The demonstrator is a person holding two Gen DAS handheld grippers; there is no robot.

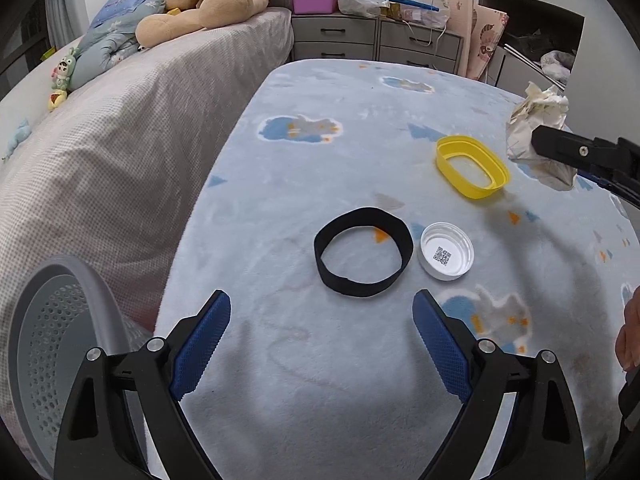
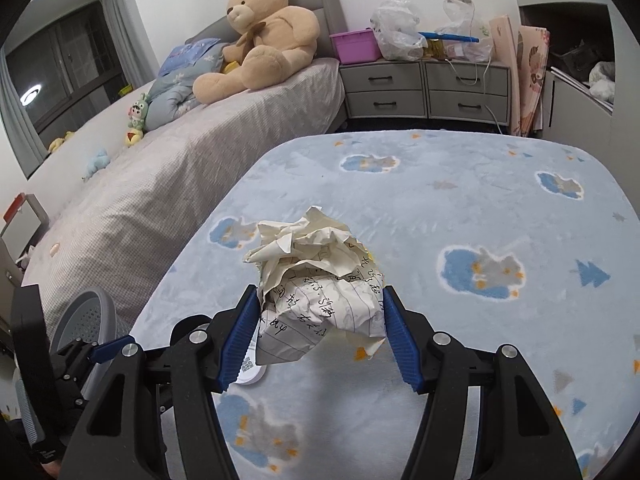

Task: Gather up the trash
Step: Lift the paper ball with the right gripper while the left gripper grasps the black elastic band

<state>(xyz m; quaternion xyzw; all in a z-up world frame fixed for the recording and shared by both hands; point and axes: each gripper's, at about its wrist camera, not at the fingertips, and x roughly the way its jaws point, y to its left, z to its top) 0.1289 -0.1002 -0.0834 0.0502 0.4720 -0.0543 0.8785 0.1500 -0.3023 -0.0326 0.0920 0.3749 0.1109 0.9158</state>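
While the right hand-held gripper [image 2: 318,320] pinches the crumpled paper ball [image 2: 316,284] clear above the blanketed bench [image 2: 480,208], likely bound for the grey basket [image 1: 52,320] at its left edge, the left hand-held gripper [image 1: 322,320] hangs spread before the black band [image 1: 363,252].

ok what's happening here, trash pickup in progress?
Yes. A person works two hand-held grippers over a blue blanket. The right hand-held gripper is clamped on a crumpled paper ball, lifted off the blanket. The left hand-held gripper is open and empty, pointing at a black band. A white cap and a yellow lid lie on the blanket too. A grey perforated basket sits at the left.
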